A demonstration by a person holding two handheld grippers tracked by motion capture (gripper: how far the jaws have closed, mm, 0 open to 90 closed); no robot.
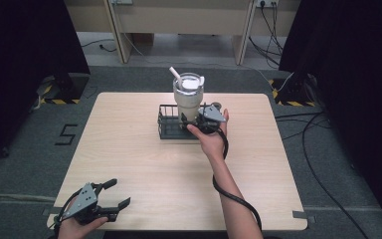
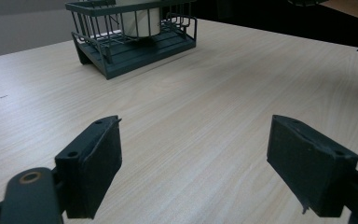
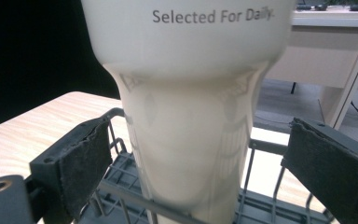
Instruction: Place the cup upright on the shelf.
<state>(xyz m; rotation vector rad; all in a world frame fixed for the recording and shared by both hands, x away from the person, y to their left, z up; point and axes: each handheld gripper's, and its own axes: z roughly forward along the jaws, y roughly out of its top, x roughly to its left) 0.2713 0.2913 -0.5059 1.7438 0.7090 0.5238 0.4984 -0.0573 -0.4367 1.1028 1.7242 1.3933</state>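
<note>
A cream tumbler (image 1: 188, 97) with a lid and a white straw stands upright in a dark wire basket (image 1: 168, 124) at the table's middle back. My right gripper (image 1: 192, 121) is at the tumbler's lower part. In the right gripper view the tumbler (image 3: 186, 121), printed "Selected For Daily", rises between the two pads (image 3: 86, 163). A gap shows on each side, so the right gripper (image 3: 196, 156) is open around its narrow base. My left gripper (image 1: 119, 193) rests open over the table's front left corner. It (image 2: 193, 154) holds nothing and faces the basket (image 2: 135, 46) far off.
The light wooden table (image 1: 144, 164) is bare around the basket. A pale desk (image 1: 179, 20) stands behind on the floor. Cables (image 1: 318, 149) trail on the grey floor at the right. Black curtains hang on both sides.
</note>
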